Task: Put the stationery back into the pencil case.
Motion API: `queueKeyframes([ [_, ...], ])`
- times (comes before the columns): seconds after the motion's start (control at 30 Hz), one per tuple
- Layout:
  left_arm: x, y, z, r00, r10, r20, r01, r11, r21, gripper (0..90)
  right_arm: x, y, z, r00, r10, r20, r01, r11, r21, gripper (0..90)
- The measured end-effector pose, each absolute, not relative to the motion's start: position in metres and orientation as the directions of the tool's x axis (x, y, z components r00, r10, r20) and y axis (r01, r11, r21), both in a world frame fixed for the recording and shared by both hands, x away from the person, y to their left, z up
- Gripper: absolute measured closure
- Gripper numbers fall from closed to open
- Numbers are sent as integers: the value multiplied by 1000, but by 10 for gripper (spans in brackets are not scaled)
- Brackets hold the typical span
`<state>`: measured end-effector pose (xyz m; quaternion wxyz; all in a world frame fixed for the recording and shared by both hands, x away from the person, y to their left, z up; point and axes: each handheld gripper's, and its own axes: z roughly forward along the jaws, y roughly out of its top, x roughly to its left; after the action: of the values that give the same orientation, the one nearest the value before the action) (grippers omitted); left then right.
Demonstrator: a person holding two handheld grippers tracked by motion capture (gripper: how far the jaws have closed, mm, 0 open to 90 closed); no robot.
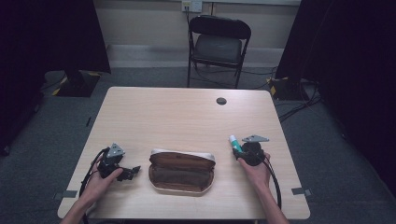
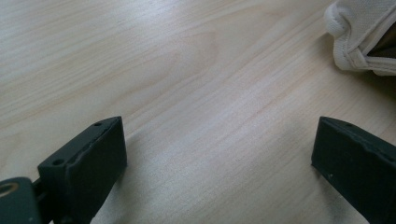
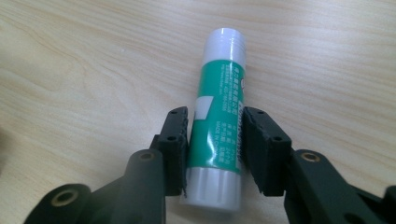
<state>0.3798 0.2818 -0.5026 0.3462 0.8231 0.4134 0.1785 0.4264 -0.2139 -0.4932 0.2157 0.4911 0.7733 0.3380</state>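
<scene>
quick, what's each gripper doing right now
left gripper: open, nothing between its jaws, over the bare table near the pencil case.
right gripper: closed on the green glue stick, which lies on the table.

right claw (image 1: pixel 238 151) – on glue stick (image 1: pixel 234 143) | open case (image 1: pixel 182 171) – mid-table (image 1: pixel 187 112)

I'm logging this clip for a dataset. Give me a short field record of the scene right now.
surface: wooden table
right gripper: shut on the green glue stick, which lies flat
left gripper: open, nothing between its fingers
pencil case: open, between the two hands
behind table: folding chair
</scene>
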Motion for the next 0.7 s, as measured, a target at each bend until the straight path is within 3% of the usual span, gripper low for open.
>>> queueKeyframes([
  [0.27, 382, 280, -503, 593, 805, -5, 567, -413, 713, 0, 425, -217, -492, -446, 895, -6, 610, 309, 730, 660],
  [0.7, 384, 282, -503, 619, 786, 4, 552, -438, 710, 0, 415, -223, -477, -465, 882, 75, 590, 246, 769, 661],
])
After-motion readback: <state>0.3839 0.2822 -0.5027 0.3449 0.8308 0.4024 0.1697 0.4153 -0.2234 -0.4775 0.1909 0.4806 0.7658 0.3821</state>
